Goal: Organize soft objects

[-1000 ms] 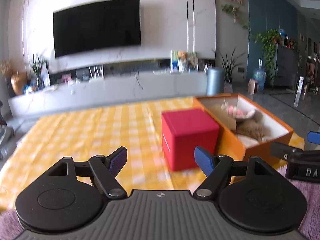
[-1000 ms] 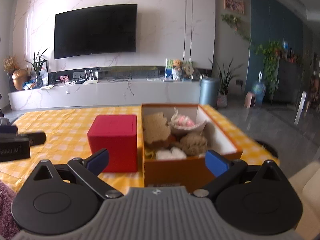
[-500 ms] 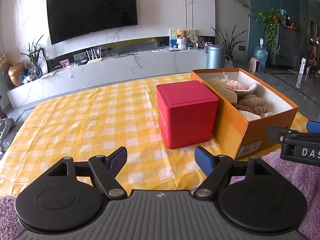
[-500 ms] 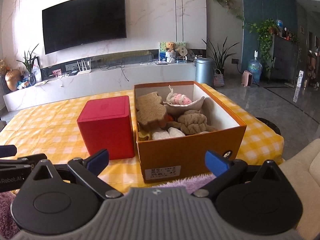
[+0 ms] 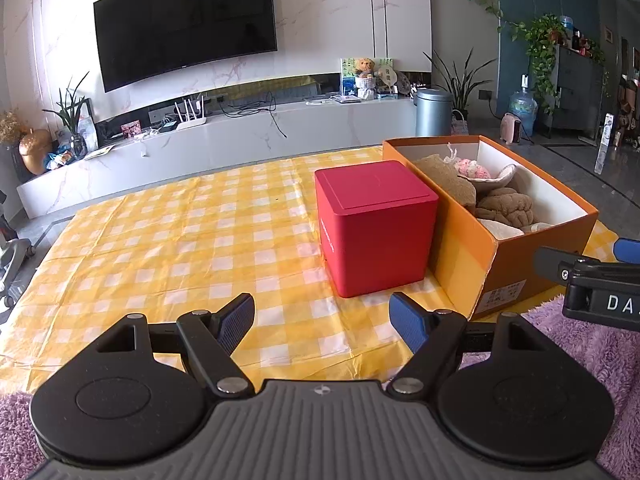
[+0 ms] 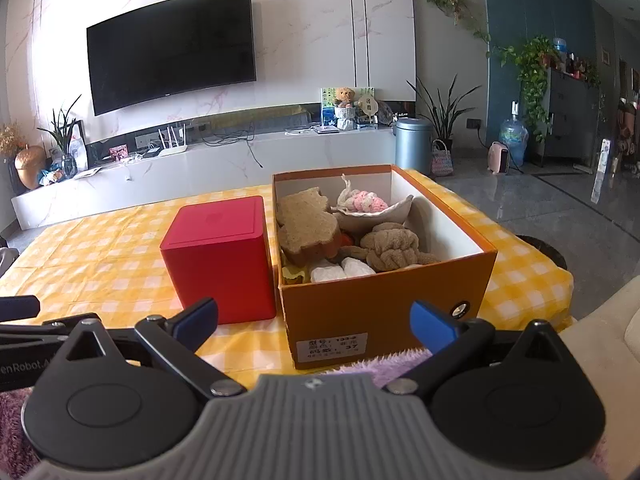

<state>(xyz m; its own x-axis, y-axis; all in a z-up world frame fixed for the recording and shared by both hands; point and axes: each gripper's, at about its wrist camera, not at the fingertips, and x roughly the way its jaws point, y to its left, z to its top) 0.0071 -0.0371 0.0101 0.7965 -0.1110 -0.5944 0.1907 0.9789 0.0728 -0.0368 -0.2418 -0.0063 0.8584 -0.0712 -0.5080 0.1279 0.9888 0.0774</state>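
An orange cardboard box (image 6: 384, 300) (image 5: 472, 248) stands on the yellow checked tablecloth (image 5: 180, 240). It holds several soft things: a brown bear-shaped plush (image 6: 306, 224), a knotted brown plush (image 6: 394, 248) (image 5: 504, 208), a pink and white knit piece (image 6: 366, 200) on a cream cloth, and white pieces (image 6: 340, 270). A closed red cube box (image 6: 220, 256) (image 5: 374, 228) stands just left of it. My left gripper (image 5: 322, 320) is open and empty near the table's front edge. My right gripper (image 6: 314, 320) is open and empty in front of the orange box.
A purple fuzzy fabric (image 5: 592, 344) lies under both grippers at the near edge. Beyond the table stand a white TV console (image 5: 224, 140), a wall TV (image 5: 184, 20), a grey bin (image 6: 414, 140) and plants. A chair base (image 5: 12, 264) is at the left.
Both grippers have drawn back and risen from the table, so the boxes look farther and the purple fabric shows. The fingers stay open and the boxes have not moved.
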